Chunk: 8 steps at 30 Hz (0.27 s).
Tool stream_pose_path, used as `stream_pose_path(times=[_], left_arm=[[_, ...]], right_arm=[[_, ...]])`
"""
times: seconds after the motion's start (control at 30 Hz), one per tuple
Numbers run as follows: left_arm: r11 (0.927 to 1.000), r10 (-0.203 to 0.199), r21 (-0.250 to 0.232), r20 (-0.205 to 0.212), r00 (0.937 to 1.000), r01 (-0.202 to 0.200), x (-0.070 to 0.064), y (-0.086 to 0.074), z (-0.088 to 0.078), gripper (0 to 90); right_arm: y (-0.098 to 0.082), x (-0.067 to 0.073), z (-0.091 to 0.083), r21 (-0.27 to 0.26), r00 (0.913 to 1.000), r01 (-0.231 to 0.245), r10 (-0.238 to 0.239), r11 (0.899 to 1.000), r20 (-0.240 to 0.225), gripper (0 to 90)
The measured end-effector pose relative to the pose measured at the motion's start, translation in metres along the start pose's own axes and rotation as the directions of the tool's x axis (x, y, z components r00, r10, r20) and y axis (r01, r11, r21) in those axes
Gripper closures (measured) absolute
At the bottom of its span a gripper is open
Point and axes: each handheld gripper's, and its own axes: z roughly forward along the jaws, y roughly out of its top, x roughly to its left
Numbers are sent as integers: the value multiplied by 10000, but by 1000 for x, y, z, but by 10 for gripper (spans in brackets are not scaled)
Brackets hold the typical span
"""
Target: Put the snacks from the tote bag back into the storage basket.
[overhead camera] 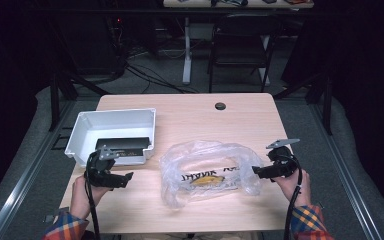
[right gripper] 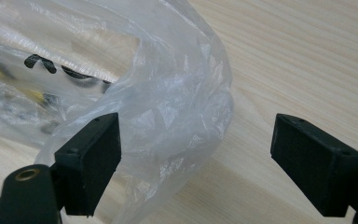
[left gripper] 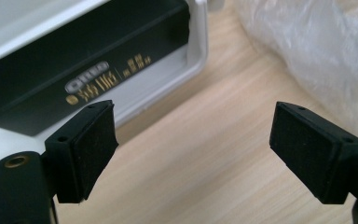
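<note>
Plaid sleeves [overhead camera: 65, 225]; black fingers [left gripper: 86, 149], trailing cables.

On the table [overhead camera: 190, 112], the tray [overhead camera: 111, 125] sits at ten o'clock from centre, a flat box [overhead camera: 122, 145] lying inside along its near wall. The plastic bag [overhead camera: 207, 172] lies at five o'clock from centre, just beside the tray's near corner. A round plug [overhead camera: 220, 106] sits at one o'clock, near the far edge.

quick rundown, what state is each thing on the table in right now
left tool: jaws open, nothing between them
right tool: jaws open, at the bag's edge, not clamped
plastic bag: crumpled, lying on the table, mouth gaping
white bin: upright, open-topped
black box: lying flat inside the bin
</note>
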Motion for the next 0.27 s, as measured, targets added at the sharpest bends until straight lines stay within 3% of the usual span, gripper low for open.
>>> stream_pose_path(times=[0.27], left_arm=[[9999,-12,109,137,9999,10,-2,-6,12,137]], right_arm=[[0,1,3,-77,10000,74,-74,9999,-41,155]])
